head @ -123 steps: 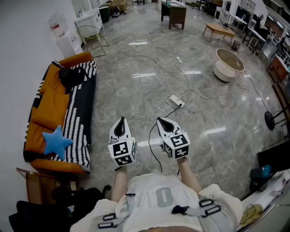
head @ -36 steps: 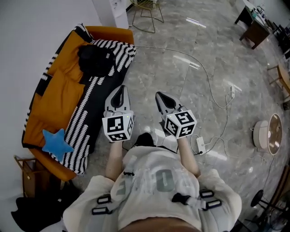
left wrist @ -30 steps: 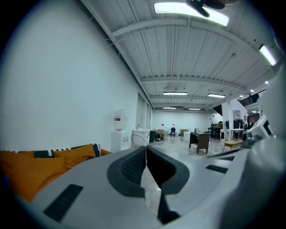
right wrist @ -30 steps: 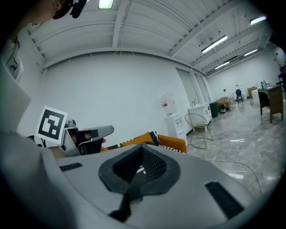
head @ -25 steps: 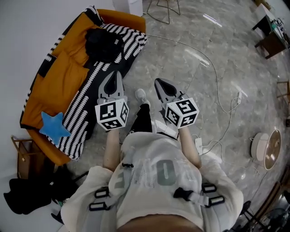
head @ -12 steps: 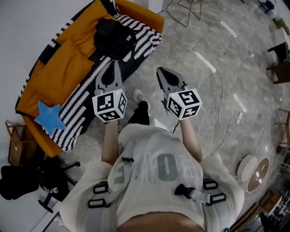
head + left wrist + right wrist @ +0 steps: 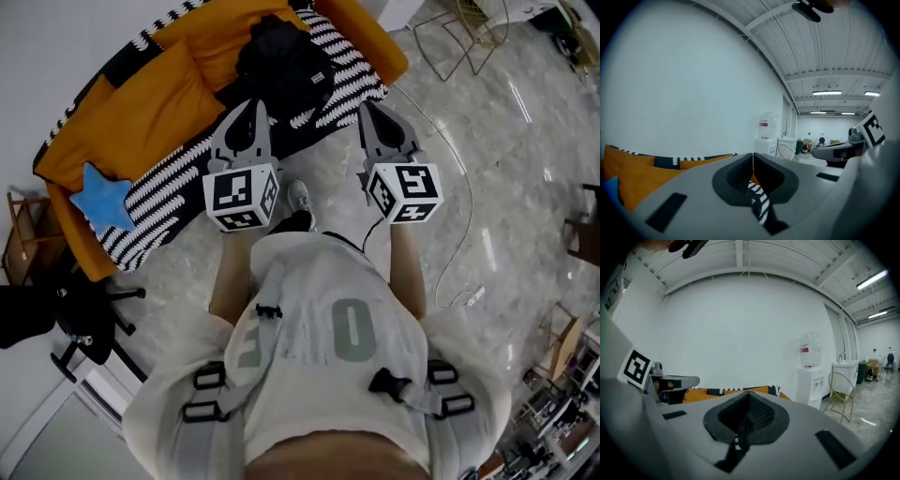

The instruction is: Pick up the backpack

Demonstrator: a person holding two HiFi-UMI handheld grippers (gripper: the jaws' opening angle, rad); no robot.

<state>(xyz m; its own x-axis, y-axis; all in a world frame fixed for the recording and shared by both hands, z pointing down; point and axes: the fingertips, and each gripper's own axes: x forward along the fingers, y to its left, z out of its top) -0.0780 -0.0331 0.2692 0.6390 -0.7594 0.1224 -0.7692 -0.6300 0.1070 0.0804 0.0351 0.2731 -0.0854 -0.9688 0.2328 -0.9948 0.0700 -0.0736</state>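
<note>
The black backpack (image 7: 281,58) lies on a black-and-white striped blanket (image 7: 178,178) at the right end of the orange sofa (image 7: 141,112) in the head view. My left gripper (image 7: 254,107) is shut and empty, its tip just short of the backpack's near left side. To the right of the backpack, over the sofa's front edge, my right gripper (image 7: 368,109) is also shut and holds nothing. In the left gripper view the jaws (image 7: 753,154) meet, with striped blanket (image 7: 761,204) below them. The right gripper view shows closed jaws (image 7: 749,393) and the sofa back (image 7: 740,390) beyond.
A blue star cushion (image 7: 103,195) lies on the sofa's left part. A wire chair (image 7: 459,33) and a water dispenser (image 7: 810,376) stand past the sofa's right end. A cable (image 7: 452,234) runs across the marble floor. A black chair base (image 7: 80,323) is at left.
The person has walked up to the sofa. Both shut grippers have come close to the backpack, which now lies just ahead of their tips.
</note>
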